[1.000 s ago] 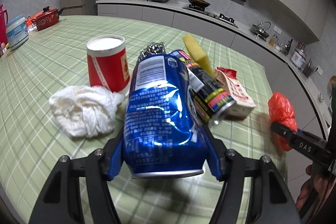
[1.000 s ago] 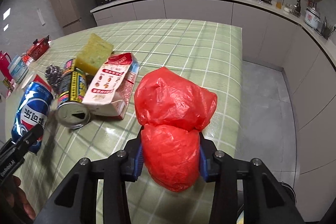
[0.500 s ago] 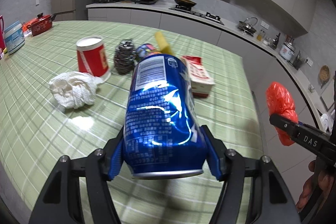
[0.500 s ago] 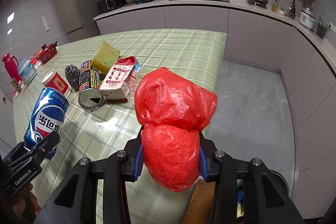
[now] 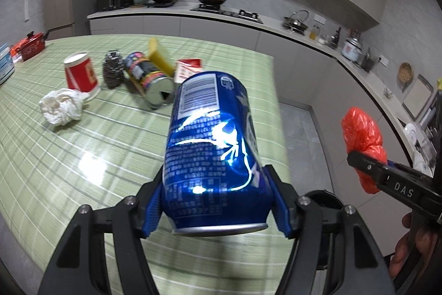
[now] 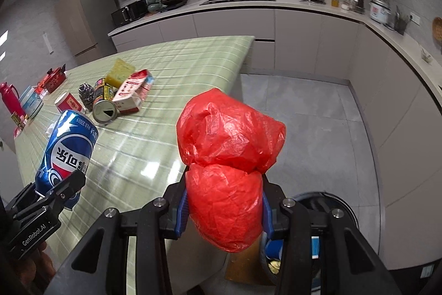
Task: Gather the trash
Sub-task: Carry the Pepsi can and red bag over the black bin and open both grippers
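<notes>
My left gripper (image 5: 216,208) is shut on a blue soda can (image 5: 212,151), held in the air over the near edge of the green checked table (image 5: 83,162). The same can (image 6: 67,148) shows at the left of the right wrist view. My right gripper (image 6: 225,208) is shut on a crumpled red plastic bag (image 6: 226,154), held beyond the table's edge above the floor. A round dark bin (image 6: 326,201) with trash inside sits just below it. On the table lie a red paper cup (image 5: 80,73), a white tissue wad (image 5: 62,107), a steel scourer (image 5: 113,68), a dark can (image 5: 149,82), a yellow sponge (image 5: 158,57) and a carton (image 6: 132,93).
The table's right edge (image 6: 240,65) drops to grey floor (image 6: 317,115). Kitchen counters with a stove and pots run along the back and right walls. A red pot (image 5: 31,47) and a red flask (image 6: 11,101) stand at the table's far left. A person's hand (image 5: 414,245) holds the right gripper.
Both grippers have drawn back from the trash pile toward the table's edge, keeping the can and the red bag. The bin has come into view under the right gripper.
</notes>
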{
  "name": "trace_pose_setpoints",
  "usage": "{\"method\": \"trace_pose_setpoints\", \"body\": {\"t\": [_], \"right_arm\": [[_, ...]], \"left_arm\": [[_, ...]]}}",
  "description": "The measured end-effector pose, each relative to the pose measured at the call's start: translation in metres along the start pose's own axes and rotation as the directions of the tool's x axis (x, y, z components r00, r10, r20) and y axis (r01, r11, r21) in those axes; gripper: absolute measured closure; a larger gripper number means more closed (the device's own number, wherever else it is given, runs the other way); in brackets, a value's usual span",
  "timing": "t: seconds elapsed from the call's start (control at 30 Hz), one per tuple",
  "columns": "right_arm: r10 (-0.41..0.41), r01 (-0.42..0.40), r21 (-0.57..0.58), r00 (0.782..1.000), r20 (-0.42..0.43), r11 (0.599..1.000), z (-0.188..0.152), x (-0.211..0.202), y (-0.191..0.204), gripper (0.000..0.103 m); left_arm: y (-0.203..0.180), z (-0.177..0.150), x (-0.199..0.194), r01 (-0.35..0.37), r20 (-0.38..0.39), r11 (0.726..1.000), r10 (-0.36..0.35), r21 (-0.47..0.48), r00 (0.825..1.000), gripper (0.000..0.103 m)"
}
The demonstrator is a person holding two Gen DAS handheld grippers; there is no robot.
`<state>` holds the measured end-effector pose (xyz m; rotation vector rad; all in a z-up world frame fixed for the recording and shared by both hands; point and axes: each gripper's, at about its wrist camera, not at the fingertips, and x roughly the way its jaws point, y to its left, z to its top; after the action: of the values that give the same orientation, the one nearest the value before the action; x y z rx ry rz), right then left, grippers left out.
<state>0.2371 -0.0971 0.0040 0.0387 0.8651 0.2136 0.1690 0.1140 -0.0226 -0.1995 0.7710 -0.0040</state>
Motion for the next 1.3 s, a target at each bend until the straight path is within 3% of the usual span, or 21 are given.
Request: {"method": "trace_pose_setpoints", "body": {"t": [0.77, 1.3], "right_arm": [[-0.096, 0.095, 0.118, 0.995, 0.007, 0.988, -0.048, -0.063, -0.117, 0.059], [-0.124, 0.14, 0.171, 0.987, -0.102, 0.975, -0.093, -0.04, -0.188, 0.059]], "left_arm": [[-0.123, -0.042, 0.008, 0.128, -0.061, 0.984, -0.121, 0.123, 0.991, 0.036], [-0.201, -0.098, 0.055, 0.191, -0.21, 0.967, -0.154, 0.168, 0.966, 0.036]]}}
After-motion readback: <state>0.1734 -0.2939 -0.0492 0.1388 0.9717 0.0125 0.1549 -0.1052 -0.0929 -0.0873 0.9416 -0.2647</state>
